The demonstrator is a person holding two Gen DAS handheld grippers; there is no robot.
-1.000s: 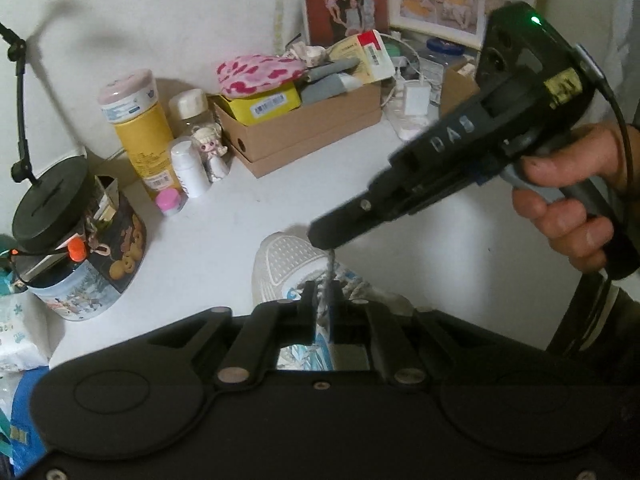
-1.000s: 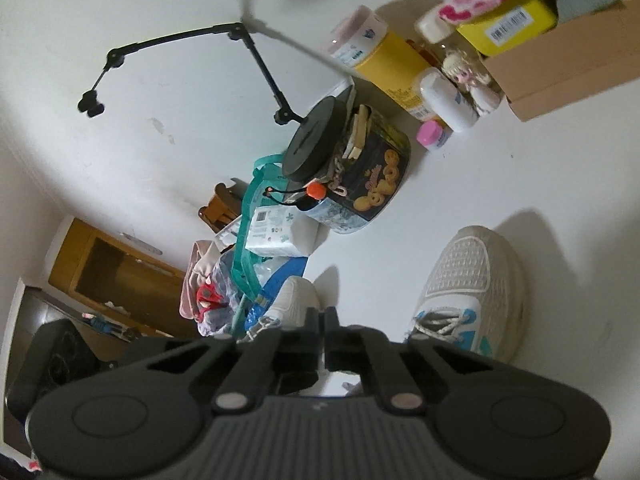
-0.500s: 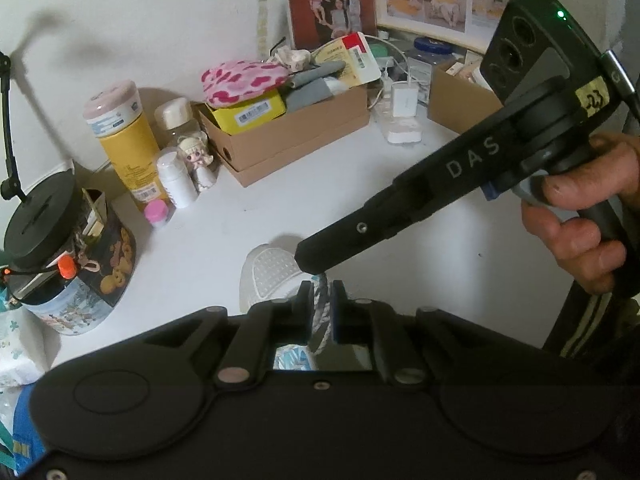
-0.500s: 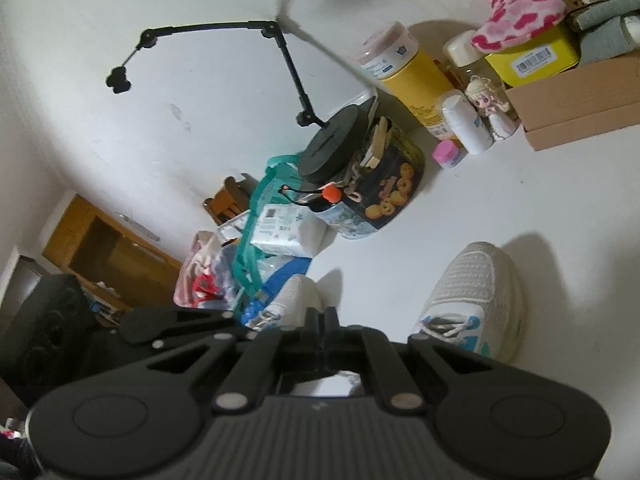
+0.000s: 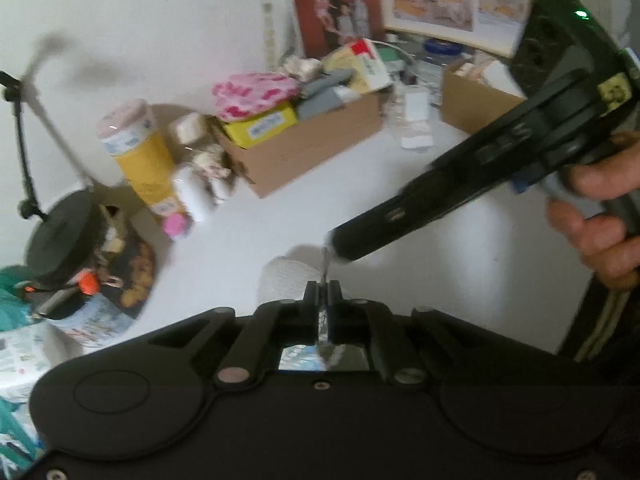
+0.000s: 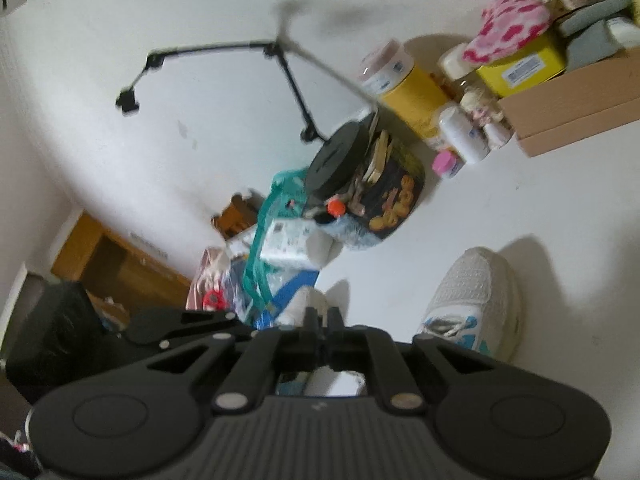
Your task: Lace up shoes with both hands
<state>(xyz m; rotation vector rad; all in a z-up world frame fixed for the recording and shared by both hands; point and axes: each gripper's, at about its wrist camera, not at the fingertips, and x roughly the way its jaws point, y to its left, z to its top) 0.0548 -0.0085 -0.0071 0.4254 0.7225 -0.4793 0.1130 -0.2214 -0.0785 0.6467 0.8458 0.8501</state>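
Here the left gripper (image 5: 322,292) jaws pinch the shoelace (image 5: 325,266) above the white shoe (image 6: 476,300); the right gripper (image 6: 322,316) jaws sit together.

**My rig, up close**

My left gripper (image 5: 323,292) is matte black: two round discs on a broad base, silver rivets on the linkage bars, small screws along the lower edge. My right gripper (image 5: 334,242) shows as a long black barrel with blurred pale lettering, a yellow sticker, a blue patch near the trigger and a green light on its blocky top. My hand (image 5: 596,224) wraps the handle; below it, dark clothing with pale stripes. In the right view, that gripper's base is ribbed and greyer.
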